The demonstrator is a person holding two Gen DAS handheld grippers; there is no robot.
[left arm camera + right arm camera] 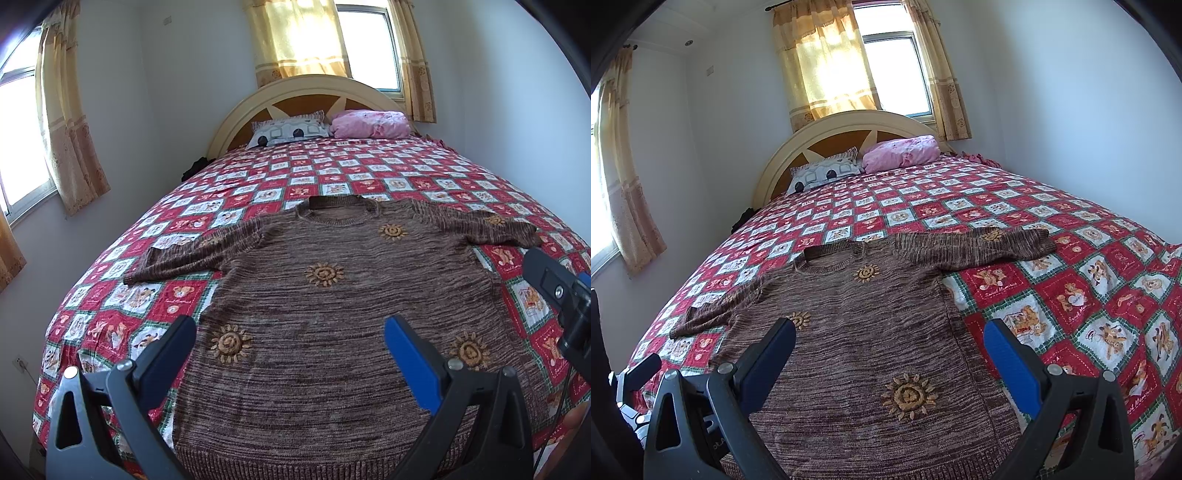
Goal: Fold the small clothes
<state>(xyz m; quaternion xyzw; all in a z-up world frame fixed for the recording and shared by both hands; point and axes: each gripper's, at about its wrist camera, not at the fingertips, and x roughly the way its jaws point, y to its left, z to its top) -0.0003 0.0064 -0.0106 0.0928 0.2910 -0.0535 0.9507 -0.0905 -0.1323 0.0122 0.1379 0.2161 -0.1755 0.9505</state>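
A brown knitted sweater (332, 295) with orange sun motifs lies flat, face up, on the bed, both sleeves spread out sideways and its hem nearest me. My left gripper (291, 332) hovers open above the sweater's lower body, nothing between its blue pads. The other gripper's body (561, 295) shows at the right edge of the left wrist view. In the right wrist view the same sweater (871, 332) fills the lower middle. My right gripper (890, 338) is open over the sweater's lower right part, near its right side seam, holding nothing.
The bed carries a red and white checked quilt (369, 173) with teddy-bear squares. A patterned pillow (288, 131) and a pink bundle (369, 123) lie against the cream headboard (236, 114). Walls stand close on both sides, with curtained windows (827, 70) behind and to the left.
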